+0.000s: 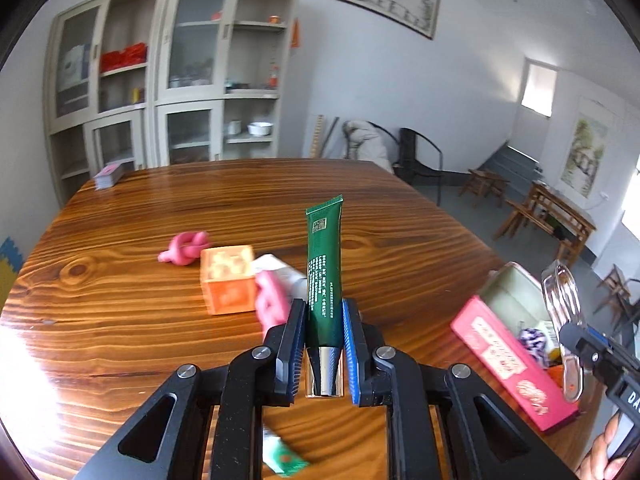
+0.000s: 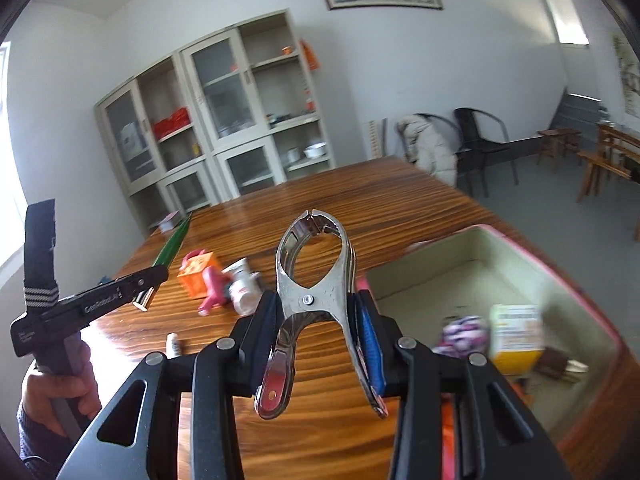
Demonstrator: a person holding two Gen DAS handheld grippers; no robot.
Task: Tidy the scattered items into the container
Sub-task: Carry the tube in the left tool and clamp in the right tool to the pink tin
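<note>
Both jaws are pinching cargo, the left gripper [image 1: 323, 334] a green tube [image 1: 323, 264] pointing to 12 o'clock, the right gripper [image 2: 320, 320] a steel clamp [image 2: 314, 280], nearer the container [image 2: 500, 276] at 3 o'clock.

Bright daylight, window glare on the table [image 1: 120, 340] at left, fisheye-curved dark corners, motion-blurred small items

left claw [image 2: 154, 276]: white brand lettering, blurred | green tube [image 1: 323, 264]: white print, unreadable | nothing else legible
</note>
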